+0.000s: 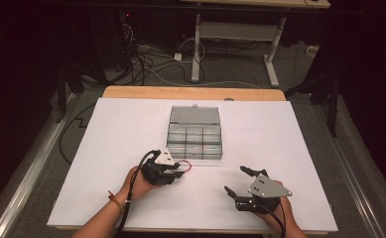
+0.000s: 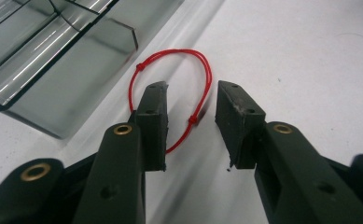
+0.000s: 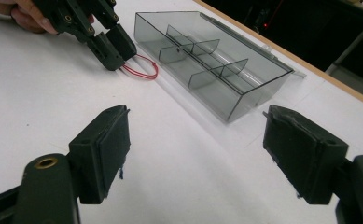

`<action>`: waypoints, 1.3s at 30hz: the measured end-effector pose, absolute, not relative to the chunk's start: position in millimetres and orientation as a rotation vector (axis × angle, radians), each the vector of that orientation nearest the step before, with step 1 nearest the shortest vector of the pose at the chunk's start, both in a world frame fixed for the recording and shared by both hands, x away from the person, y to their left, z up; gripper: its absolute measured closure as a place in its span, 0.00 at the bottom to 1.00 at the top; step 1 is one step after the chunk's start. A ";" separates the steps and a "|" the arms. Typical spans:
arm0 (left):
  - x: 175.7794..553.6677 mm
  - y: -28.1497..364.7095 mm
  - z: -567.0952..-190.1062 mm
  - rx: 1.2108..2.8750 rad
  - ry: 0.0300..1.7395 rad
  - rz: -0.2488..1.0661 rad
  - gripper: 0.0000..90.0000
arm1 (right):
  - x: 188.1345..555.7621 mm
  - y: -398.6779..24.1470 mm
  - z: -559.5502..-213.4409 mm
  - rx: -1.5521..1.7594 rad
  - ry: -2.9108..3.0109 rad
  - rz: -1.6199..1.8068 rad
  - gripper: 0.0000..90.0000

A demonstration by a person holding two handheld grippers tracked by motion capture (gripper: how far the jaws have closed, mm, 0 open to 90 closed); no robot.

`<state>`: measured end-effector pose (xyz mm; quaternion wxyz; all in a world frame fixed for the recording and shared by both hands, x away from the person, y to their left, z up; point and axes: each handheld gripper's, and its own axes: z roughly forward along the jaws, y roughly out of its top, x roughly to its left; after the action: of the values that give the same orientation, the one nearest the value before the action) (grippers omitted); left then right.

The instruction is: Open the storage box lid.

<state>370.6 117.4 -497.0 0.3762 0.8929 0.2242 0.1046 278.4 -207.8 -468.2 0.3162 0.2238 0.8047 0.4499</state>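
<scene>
White table (image 1: 106, 148) carries a red string loop (image 2: 172, 88) lying just beside the clear divided box (image 1: 194, 136). Left gripper (image 2: 191, 116) straddles it, jaws partly apart (pads not pressing). Right gripper (image 3: 195, 154) gapes wide, holding nothing.

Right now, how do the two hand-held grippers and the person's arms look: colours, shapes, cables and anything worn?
Both the left gripper and the right gripper are black, with two flat rectangular jaw pads on arms fastened by brass-coloured rivets. Each carries a grey three-cornered plate on top and trails a black cable. The forearms are bare; the left wrist wears a thin red-orange band.
</scene>
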 end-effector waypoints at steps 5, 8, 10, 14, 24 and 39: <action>367.7 118.0 -497.8 2.283 0.553 0.272 0.87 | 282.1 -204.7 -472.9 0.576 2.139 1.160 0.27; 367.9 118.8 -497.5 2.281 0.553 0.270 0.93 | 284.6 -205.7 -475.7 0.587 2.141 1.146 0.28; 367.1 119.7 -497.4 2.277 0.550 0.274 0.93 | 286.1 -205.8 -476.0 0.596 2.139 1.149 0.28; 365.5 124.0 -495.0 2.253 0.548 0.281 0.93 | 288.0 -205.3 -475.5 0.587 2.135 1.146 0.28; 350.9 131.2 -481.7 2.226 0.489 0.313 0.93 | 291.2 -208.1 -473.0 0.599 2.097 1.146 0.27; 338.7 135.4 -475.1 2.199 0.449 0.357 0.93 | 297.6 -206.2 -472.8 0.605 2.096 1.187 0.26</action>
<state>338.7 135.4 -475.1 0.4211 0.8777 0.1791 0.1423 297.6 -206.2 -472.8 0.3231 0.2306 0.7987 0.4522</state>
